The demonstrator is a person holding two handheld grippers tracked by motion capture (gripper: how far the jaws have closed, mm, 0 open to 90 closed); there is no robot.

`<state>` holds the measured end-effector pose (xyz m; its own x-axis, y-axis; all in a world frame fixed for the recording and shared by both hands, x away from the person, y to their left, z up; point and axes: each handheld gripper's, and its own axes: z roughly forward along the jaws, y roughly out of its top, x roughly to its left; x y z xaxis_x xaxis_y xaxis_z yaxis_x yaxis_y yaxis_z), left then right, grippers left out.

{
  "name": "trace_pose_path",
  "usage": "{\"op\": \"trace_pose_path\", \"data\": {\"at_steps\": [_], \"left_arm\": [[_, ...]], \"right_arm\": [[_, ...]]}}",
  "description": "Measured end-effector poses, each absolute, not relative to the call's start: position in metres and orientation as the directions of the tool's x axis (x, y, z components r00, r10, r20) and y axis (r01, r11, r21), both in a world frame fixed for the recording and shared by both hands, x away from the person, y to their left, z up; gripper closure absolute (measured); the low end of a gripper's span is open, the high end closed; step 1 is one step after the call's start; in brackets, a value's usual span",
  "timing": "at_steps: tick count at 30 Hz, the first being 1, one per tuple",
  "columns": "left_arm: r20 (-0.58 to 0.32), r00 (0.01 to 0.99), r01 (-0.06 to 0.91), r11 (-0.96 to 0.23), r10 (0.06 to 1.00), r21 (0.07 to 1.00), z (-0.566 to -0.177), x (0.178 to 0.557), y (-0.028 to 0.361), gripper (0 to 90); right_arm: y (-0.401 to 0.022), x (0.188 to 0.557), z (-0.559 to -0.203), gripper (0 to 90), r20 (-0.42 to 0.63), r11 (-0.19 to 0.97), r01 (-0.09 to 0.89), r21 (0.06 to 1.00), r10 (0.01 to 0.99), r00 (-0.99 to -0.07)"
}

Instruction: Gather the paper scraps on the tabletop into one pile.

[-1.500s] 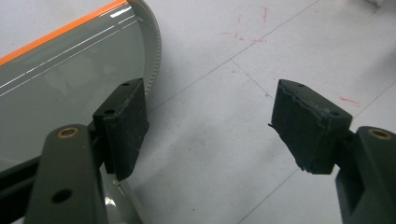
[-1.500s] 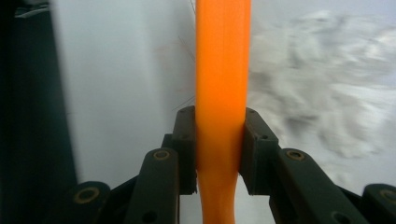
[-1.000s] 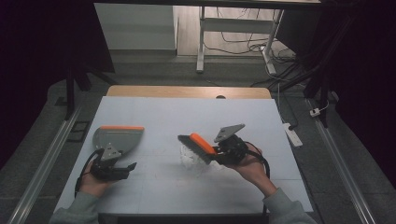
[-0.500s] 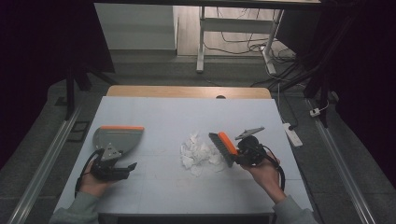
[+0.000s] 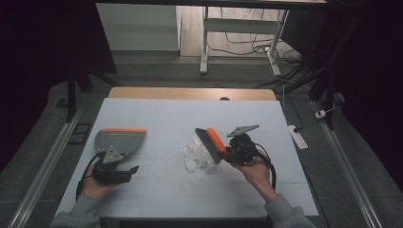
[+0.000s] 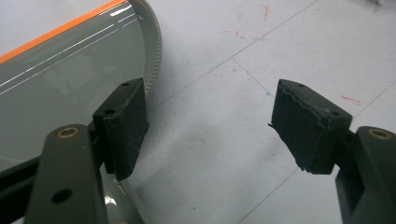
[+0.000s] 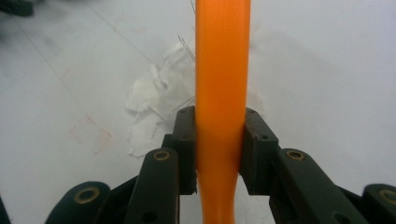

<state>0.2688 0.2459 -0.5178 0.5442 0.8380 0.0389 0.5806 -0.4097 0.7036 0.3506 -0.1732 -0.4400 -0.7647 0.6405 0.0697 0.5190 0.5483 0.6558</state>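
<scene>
From the high view, a person works at a white-topped desk (image 5: 157,114); the right gripper (image 5: 227,151) pinches a hand brush (image 5: 211,144) by its orange back, bristles turned toward a heap of crumpled white paper scraps (image 5: 197,156) near the desk's middle, apparently to sweep them leftward; the grey dustpan (image 5: 119,141) with its orange lip lies toward the left edge, well apart from the heap, with the left gripper (image 5: 124,170) at its near side; from the left gripper view, the jaws stand spread, one pad (image 6: 122,126) just beside the dustpan's rim (image 6: 152,51), the other over bare desk, nothing pinched, seemingly ready to steady the pan; from the right gripper view, both pads (image 7: 185,149) press the brush's orange handle (image 7: 222,93), the paper scraps (image 7: 156,100) lying beyond on the desk.
</scene>
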Motion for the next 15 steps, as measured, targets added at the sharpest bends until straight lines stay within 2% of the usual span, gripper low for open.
{"op": "trace_pose_path", "data": {"at_steps": [7, 15], "left_arm": [[0.043, 0.547, 0.577, -0.414, 0.836, 0.704, -0.517, 0.268, 0.244, 28.2], [0.039, 0.543, 0.575, -0.406, 0.839, 0.71, -0.516, 0.268, 0.245, 28.3]], "right_arm": [[-0.195, 0.344, -0.418, 70.9, 0.062, 0.493, 0.498, 0.713, 0.663, -0.746], [-0.214, 0.345, -0.429, 70.9, 0.064, 0.479, 0.502, 0.72, 0.674, -0.736]]}}
